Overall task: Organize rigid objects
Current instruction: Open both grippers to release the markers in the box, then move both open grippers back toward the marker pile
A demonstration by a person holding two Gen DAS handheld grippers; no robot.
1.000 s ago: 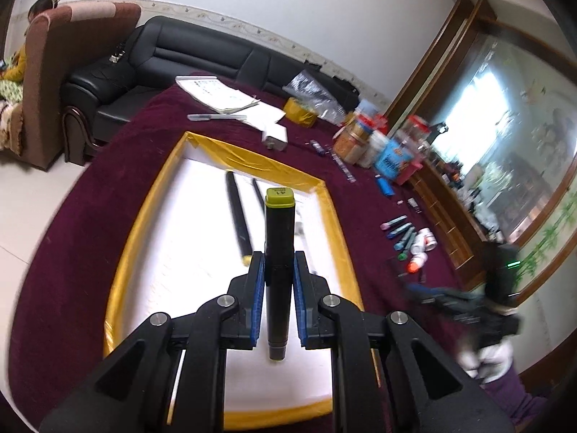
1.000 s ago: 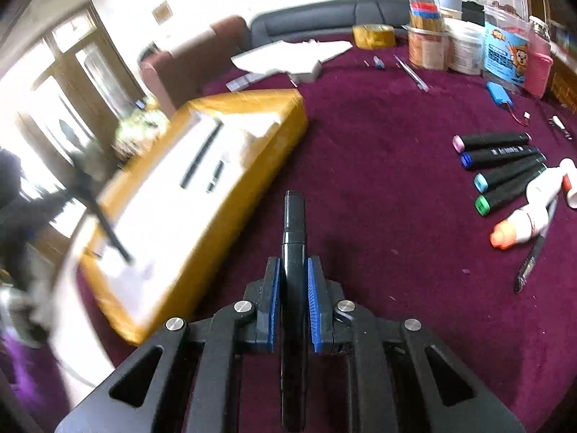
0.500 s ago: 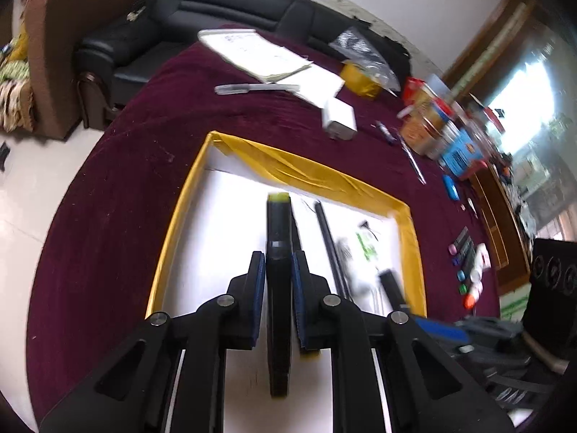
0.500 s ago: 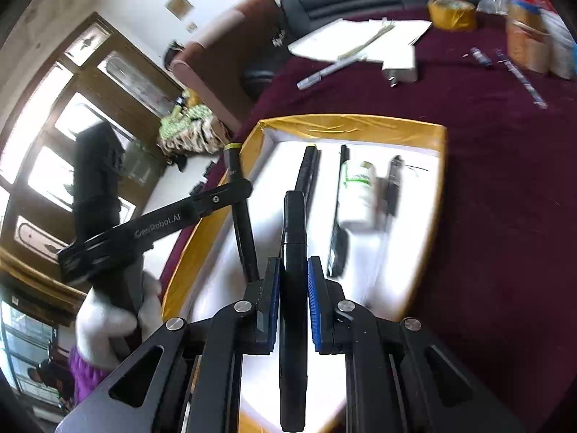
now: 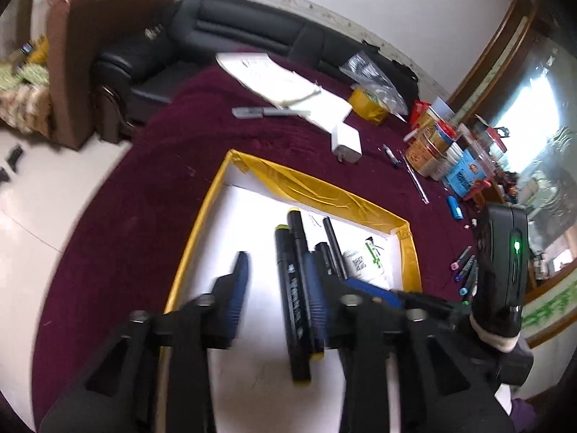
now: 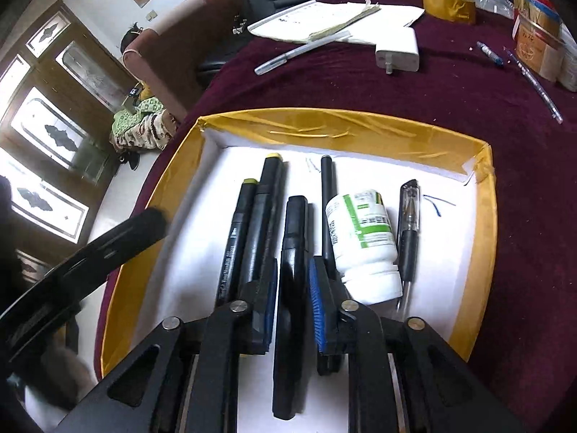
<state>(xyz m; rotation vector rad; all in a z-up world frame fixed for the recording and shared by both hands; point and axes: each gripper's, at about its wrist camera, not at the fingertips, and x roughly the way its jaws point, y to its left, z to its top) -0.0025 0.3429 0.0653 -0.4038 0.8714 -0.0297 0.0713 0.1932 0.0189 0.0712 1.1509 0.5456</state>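
Note:
A white-floored tray with a yellow taped rim (image 5: 324,187) (image 6: 324,122) sits on the maroon cloth. In it lie two yellow-capped black markers, a thin black pen (image 6: 326,195), a white bottle with a green label (image 6: 364,238) and a gel pen (image 6: 409,223). My left gripper (image 5: 276,256) is opening. One yellow-capped marker (image 5: 294,296) lies on the tray floor between its jaws, with the left pad well clear of it. My right gripper (image 6: 294,261) is also opening, over the tray's middle. A black marker (image 6: 292,252) lies between its blue pads with a thin gap.
Several coloured markers (image 5: 465,270) lie on the cloth right of the tray. Jars and boxes (image 5: 440,144) crowd the far right. A white charger (image 6: 396,52), papers (image 6: 317,18), a silver pen (image 6: 299,52) and a tape roll (image 6: 449,7) lie beyond the tray.
Both grippers came down into the tray. The left jaws spread apart and left the yellow-capped marker lying on the tray floor. The right jaws eased slightly off the black marker.

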